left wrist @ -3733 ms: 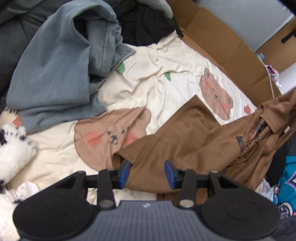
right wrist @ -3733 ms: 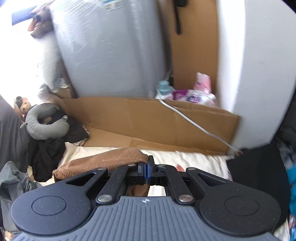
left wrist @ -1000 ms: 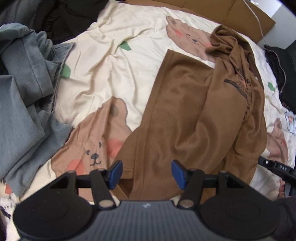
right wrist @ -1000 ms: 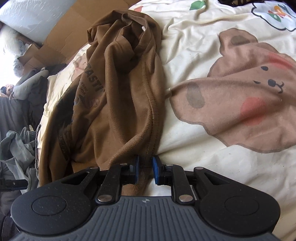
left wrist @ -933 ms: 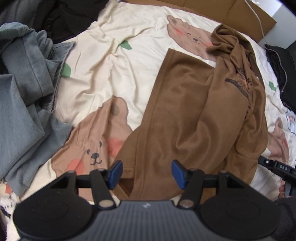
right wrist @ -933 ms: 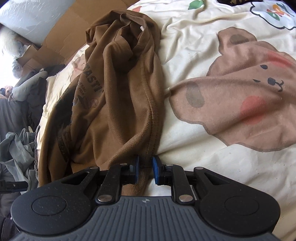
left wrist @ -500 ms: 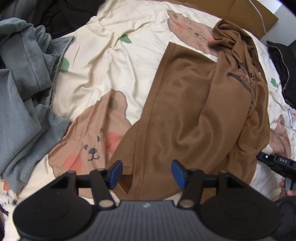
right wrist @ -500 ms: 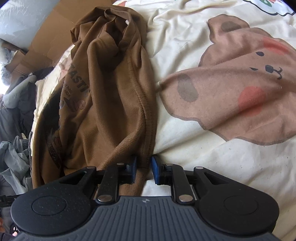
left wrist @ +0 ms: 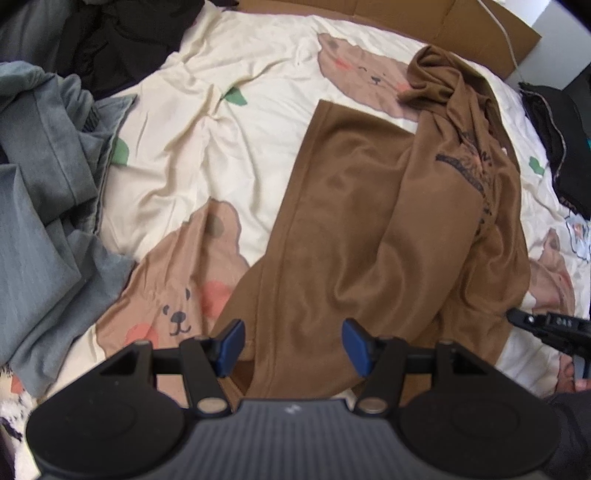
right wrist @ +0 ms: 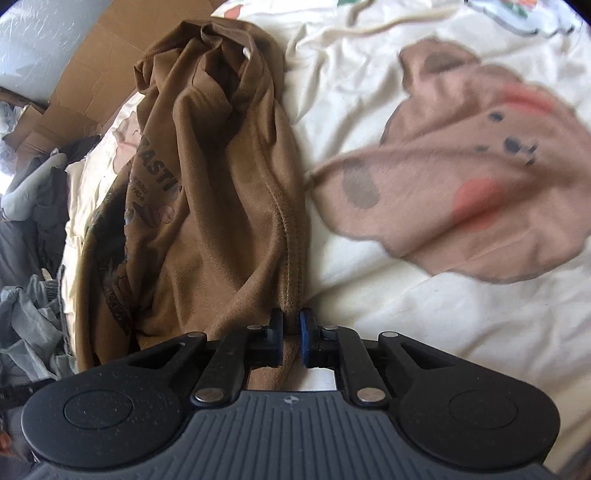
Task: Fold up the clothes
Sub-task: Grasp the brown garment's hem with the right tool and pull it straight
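Cream bedding with brown bear prints point(left wrist: 229, 155) covered the bed, and flattened cardboard point(left wrist: 406, 18) stood along its far edge. On the middle of the bed lay the brown garment point(left wrist: 351, 221); its left part was spread flat with a straight edge, while its right part was bunched in thick folds up to the far edge.

A few seconds before, the right gripper was raised with the cloth hanging from it. Now the garment was laid down on the bed, and in the last second it shifted only a little. This suggested that it was being arranged flat, which a fold would need.

The right gripper point(right wrist: 291, 332) was pinching the hem at the near right side of the garment, its blue pads nearly together with cloth between them. The left gripper point(left wrist: 291, 345) hovered over the near edge with its fingers spread wide, holding nothing.

A grey garment point(left wrist: 44, 203) was heaped at the left edge of the bed, with dark clothes point(left wrist: 122, 40) at the far left corner. No container with things inside could be seen.
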